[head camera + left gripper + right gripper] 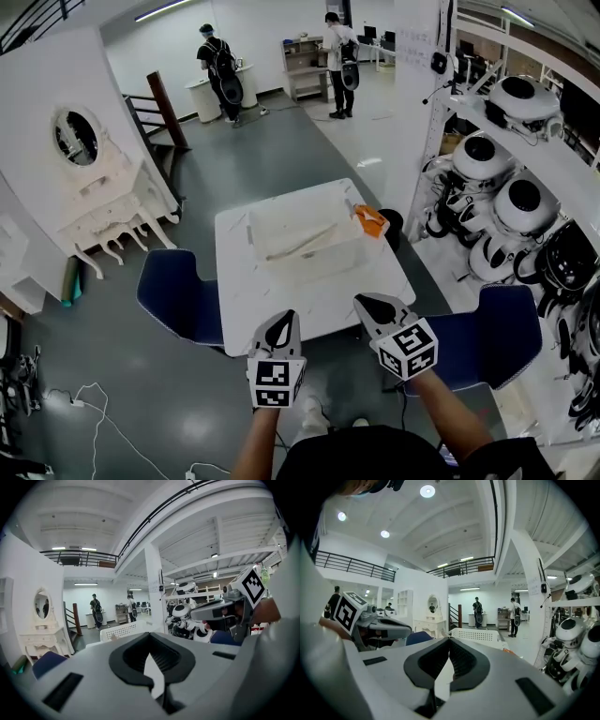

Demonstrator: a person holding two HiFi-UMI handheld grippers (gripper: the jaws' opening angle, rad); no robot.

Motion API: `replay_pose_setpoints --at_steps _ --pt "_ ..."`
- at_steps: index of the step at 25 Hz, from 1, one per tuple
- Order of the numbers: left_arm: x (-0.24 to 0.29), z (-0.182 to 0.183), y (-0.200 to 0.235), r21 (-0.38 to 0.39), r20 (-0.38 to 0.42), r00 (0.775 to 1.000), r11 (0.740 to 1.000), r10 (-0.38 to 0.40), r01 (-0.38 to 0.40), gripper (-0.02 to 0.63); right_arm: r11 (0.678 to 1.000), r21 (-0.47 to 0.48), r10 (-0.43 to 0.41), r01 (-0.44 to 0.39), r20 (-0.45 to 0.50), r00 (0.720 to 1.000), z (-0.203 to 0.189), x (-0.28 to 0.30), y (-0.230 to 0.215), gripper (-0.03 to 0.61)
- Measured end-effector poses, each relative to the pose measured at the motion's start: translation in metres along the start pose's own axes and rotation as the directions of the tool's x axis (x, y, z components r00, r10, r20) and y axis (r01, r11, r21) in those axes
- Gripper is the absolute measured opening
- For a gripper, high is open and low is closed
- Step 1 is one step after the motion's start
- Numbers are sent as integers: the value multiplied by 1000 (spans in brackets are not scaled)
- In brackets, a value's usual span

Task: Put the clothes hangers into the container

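A white slotted container stands on the white table, towards its far side. A pale clothes hanger lies slanted inside it. An orange object rests by the container's right rim; whether it is a hanger I cannot tell. My left gripper hangs at the table's near edge, jaws together and empty. The right gripper floats beside it, also shut with nothing in it. In the left gripper view the left gripper faces the container. The right gripper looks at the container too.
Blue chairs stand left and right of the table. A white vanity with an oval mirror is at the left. Shelves with white robot heads line the right. Two people stand far back. Cables lie on the floor.
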State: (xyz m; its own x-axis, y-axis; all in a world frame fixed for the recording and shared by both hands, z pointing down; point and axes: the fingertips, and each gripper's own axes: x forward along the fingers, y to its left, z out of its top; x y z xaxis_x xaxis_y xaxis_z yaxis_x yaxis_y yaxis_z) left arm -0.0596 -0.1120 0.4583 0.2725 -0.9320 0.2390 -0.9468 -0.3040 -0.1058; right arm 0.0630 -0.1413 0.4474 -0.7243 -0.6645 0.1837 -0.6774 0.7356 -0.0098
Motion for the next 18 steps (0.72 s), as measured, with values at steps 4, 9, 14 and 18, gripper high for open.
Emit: replay_pose_setpoints --at_steps 4,9,14,18 --pt "-8 5 -16 -6 18 1000 1000 8 -8 5 1000 11 16 -16 27 1000 1 -18 -1 20" --pt "-19 9 -38 -16 32 999 1000 12 -12 5 999 12 31 -32 36 999 -2 -38 -3 19" --pt "-30 14 -59 -31 46 999 999 12 -11 5 999 2 47 -47 42 998 -3 -57 -4 18" --pt "-39 15 -71 -31 48 999 999 24 -22 5 998 -7 66 -66 49 997 -4 -70 -2 18"
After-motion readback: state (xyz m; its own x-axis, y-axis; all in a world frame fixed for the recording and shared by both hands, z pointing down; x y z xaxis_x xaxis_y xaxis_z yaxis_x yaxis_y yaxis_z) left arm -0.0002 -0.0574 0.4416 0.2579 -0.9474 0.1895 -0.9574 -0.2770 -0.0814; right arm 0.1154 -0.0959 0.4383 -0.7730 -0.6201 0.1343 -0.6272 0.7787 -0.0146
